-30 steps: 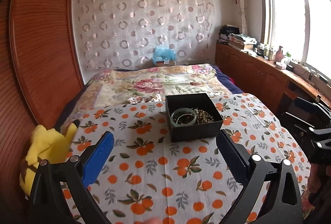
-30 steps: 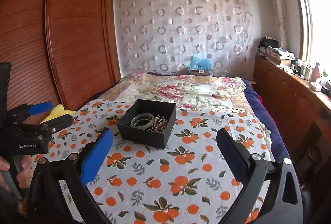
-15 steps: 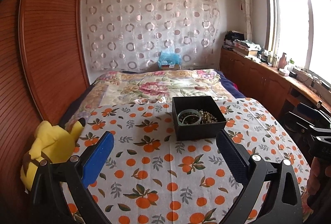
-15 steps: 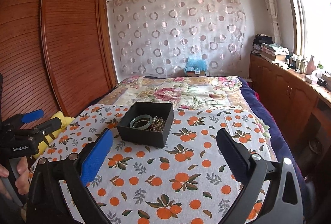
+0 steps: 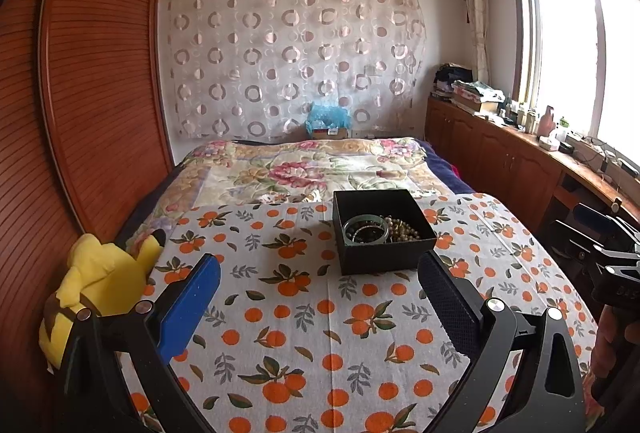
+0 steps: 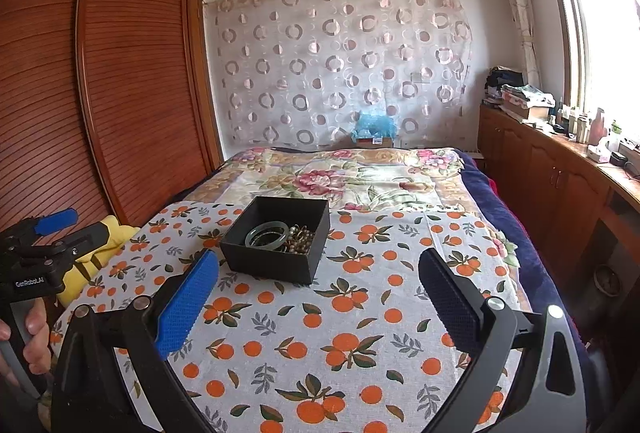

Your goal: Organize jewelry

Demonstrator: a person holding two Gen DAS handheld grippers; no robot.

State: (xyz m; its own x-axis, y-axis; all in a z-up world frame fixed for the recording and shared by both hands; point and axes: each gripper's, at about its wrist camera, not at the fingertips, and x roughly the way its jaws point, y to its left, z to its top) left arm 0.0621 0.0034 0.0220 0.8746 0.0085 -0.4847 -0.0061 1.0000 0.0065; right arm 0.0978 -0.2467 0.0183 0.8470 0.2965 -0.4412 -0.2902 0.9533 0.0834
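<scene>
A black open box (image 5: 384, 233) sits on the orange-print cloth (image 5: 300, 313); it also shows in the right wrist view (image 6: 276, 239). Inside lie a pale green bangle (image 5: 367, 229) (image 6: 267, 233) and a heap of brown beads (image 5: 404, 231) (image 6: 300, 239). My left gripper (image 5: 319, 281) is open and empty, held back from the box and above the cloth. My right gripper (image 6: 319, 279) is open and empty, also back from the box. Each gripper shows at the edge of the other's view: the right one (image 5: 604, 257), the left one (image 6: 48, 233).
A yellow plush toy (image 5: 96, 285) lies at the cloth's left edge. A wooden wardrobe (image 6: 100, 93) stands on the left, low cabinets (image 6: 560, 177) with clutter on the right. A floral quilt (image 5: 304, 169) covers the bed beyond the cloth.
Both grippers have pulled back and risen, so the box looks smaller and farther away. Both stay open and empty. The box and its contents have not moved.
</scene>
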